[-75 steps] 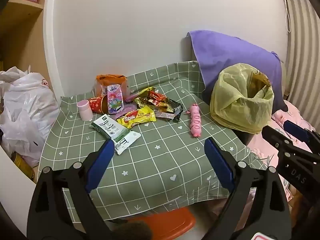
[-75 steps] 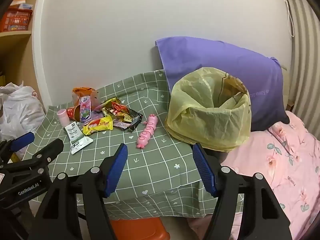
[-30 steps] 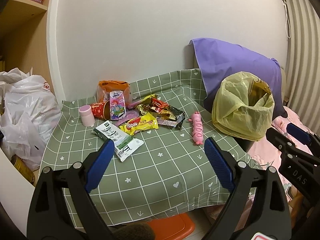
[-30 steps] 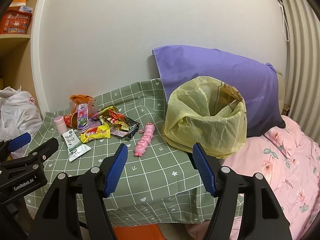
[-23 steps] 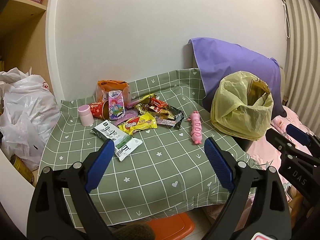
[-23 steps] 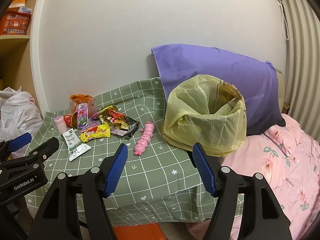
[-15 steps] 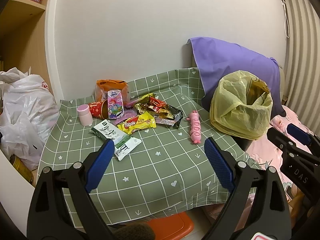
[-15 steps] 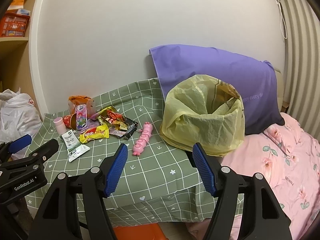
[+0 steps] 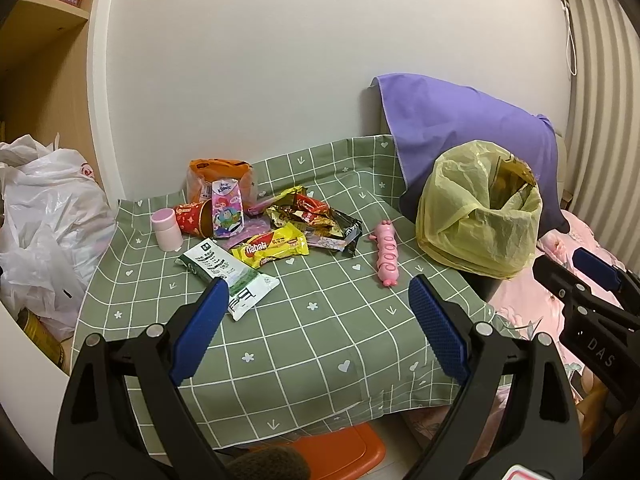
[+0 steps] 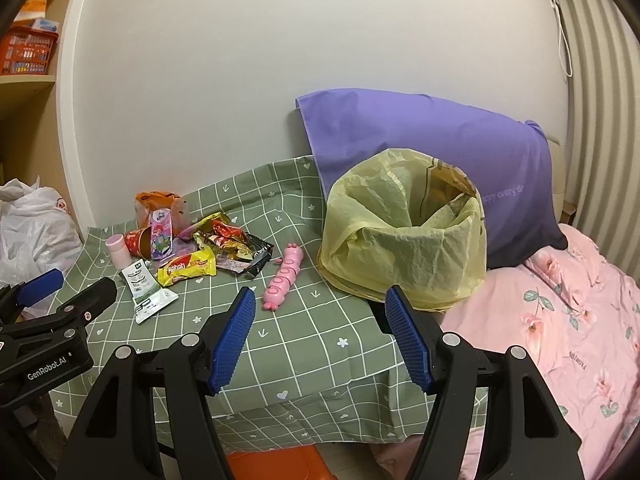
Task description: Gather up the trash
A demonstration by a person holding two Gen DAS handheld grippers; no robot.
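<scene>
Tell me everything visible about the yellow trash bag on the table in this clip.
The yellow trash bag is thin, crinkled, see-through plastic, apparently lining a bin whose dark base shows beneath. It stands upright with its mouth open and rim folded down. Inside, something brownish shows dimly. It sits at the right end of the green checked tablecloth, in front of the purple pillow, apart from the pink toy. Neither tool touches it.

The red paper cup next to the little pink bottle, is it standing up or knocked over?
Knocked over. The red cup lies on its side, its dark mouth facing sideways.
</scene>
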